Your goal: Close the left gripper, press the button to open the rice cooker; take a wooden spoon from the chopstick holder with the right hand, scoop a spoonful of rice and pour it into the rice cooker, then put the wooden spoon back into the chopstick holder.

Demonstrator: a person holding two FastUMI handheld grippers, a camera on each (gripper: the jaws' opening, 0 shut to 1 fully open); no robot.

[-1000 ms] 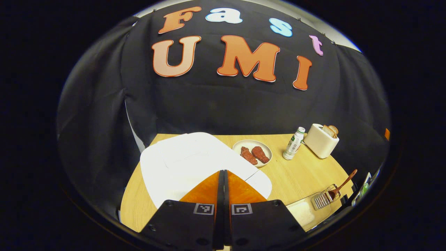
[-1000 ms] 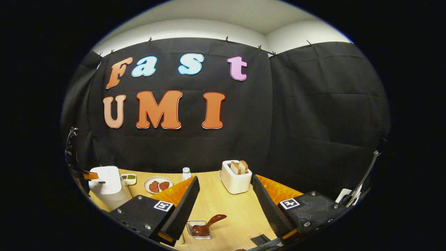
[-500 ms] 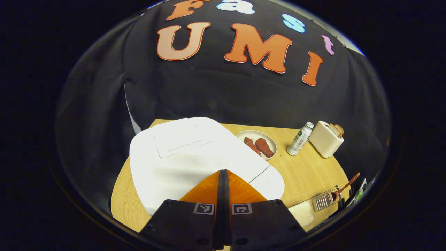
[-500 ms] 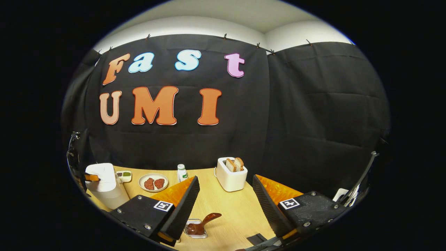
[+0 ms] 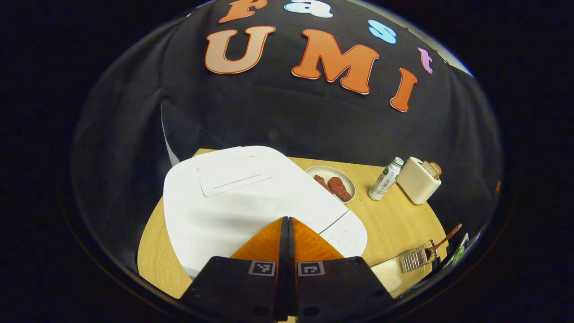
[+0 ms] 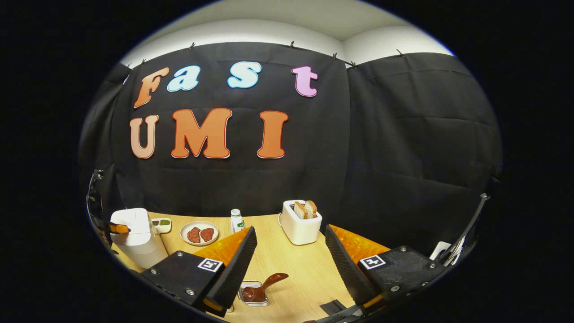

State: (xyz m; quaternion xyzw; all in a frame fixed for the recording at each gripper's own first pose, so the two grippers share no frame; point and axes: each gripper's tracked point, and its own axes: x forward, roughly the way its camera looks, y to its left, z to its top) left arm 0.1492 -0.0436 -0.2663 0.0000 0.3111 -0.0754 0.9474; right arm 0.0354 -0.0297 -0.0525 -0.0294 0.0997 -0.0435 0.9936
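The white rice cooker (image 5: 242, 197) stands with its lid down in the left gripper view. My left gripper (image 5: 285, 219) is shut with nothing in it, its tips low over the lid's front edge, next to the control panel (image 5: 345, 233). Off to the right, the wooden spoon (image 5: 441, 240) leans in the wire chopstick holder (image 5: 415, 259), with a clear box of rice (image 5: 385, 271) beside it. In the right gripper view my right gripper (image 6: 290, 229) is open above the table, and the spoon (image 6: 264, 289) lies below it. The cooker (image 6: 134, 233) is far left there.
On the wooden table (image 5: 394, 220) behind the cooker are a plate of meat (image 5: 332, 188), a small bottle (image 5: 385, 178) and a toaster with bread (image 5: 419, 179). The right gripper view also has a small dish (image 6: 162, 223) by the cooker. Black cloth walls the back.
My left gripper, still shut, has come down and forward over the cooker lid, which now looks larger. The right gripper stays open and has barely shifted.
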